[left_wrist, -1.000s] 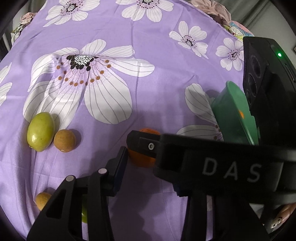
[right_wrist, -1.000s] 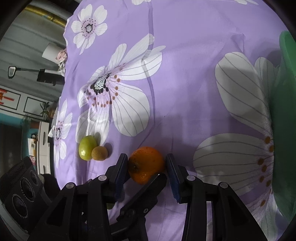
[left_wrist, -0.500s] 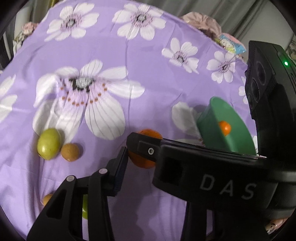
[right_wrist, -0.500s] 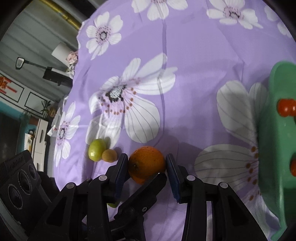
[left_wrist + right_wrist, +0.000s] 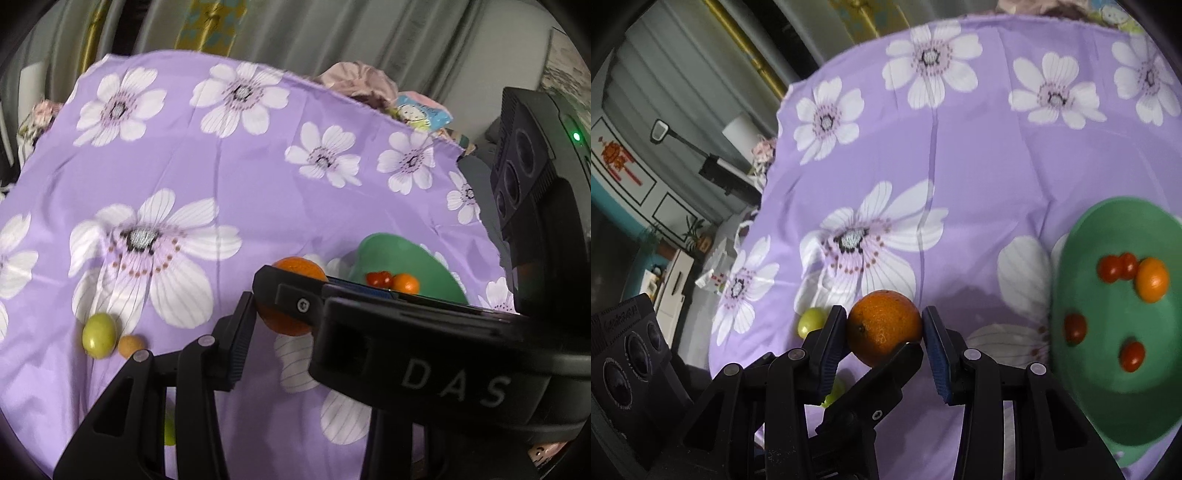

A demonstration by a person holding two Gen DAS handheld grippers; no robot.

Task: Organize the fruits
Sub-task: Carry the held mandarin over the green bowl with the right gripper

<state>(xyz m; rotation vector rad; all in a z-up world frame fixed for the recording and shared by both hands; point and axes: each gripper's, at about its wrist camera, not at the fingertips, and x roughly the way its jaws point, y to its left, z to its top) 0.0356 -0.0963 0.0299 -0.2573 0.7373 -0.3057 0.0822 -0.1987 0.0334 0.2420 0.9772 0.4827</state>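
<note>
cloth: purple fabric sheet with white flower print (image 5: pixel 979 155) covers the whole work surface; fruit scattered on it
plate: round green plastic plate (image 5: pixel 1108 398) at right of right-wrist view; already holds small red cherry tomatoes (image 5: pixel 1112 268) and one small orange citrus (image 5: pixel 1152 280)
right gripper: black two-finger gripper with blue pads (image 5: pixel 884 334), clamped on the big orange from both sides
left gripper: second black gripper (image 5: pixel 284 321), its one visible pad touching the same orange; other finger hidden behind the right gripper's body, so grip cannot be told
orange: large round dimpled orange (image 5: pixel 884 326) held clear of the cloth between the pads, left of the plate, not over it yet
loose fruit: pale green round fruit (image 5: pixel 99 335) with small tan round fruit (image 5: pixel 131 346) touching beside it, well left on the cloth; another green piece low, mostly hidden
step: carry phase, orange lifted, judged headed for the plate
next: swing right over the plate's bare area, lower, release gently; round fruit may roll into the tomatoes
</note>
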